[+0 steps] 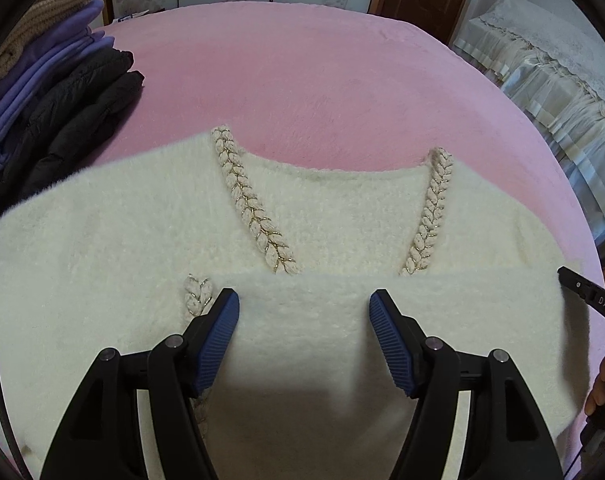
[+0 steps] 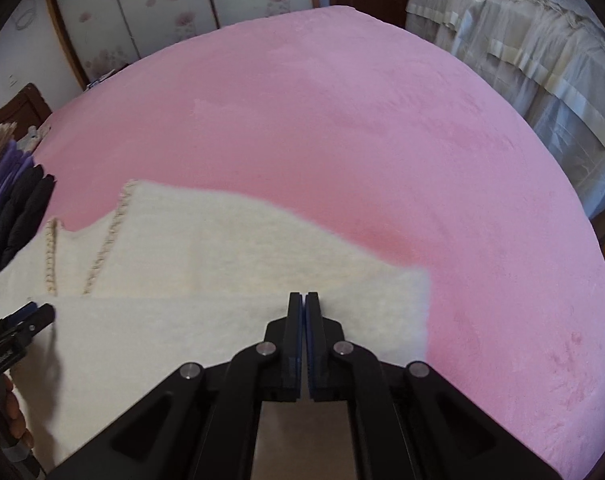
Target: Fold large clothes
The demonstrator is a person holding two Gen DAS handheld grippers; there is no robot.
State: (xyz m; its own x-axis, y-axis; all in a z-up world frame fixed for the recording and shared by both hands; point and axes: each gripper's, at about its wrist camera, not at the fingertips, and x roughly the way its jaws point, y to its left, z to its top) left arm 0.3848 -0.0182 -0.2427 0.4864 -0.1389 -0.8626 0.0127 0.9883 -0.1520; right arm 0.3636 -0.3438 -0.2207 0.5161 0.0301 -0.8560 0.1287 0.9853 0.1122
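Loads of open pink bed (image 2: 382, 140) is left beyond and to the right of the cream sweater (image 1: 142, 232), so that side can be passed over freely. The left edge is blocked by a stack of folded clothes (image 1: 62, 92), black jacket at the bottom, touching the sweater's left sleeve. The far right is walled off by a lace-draped piece of furniture (image 2: 522, 40).

The only legible marking is "DAS", in white letters, on the black body of my right tool (image 1: 594, 300).
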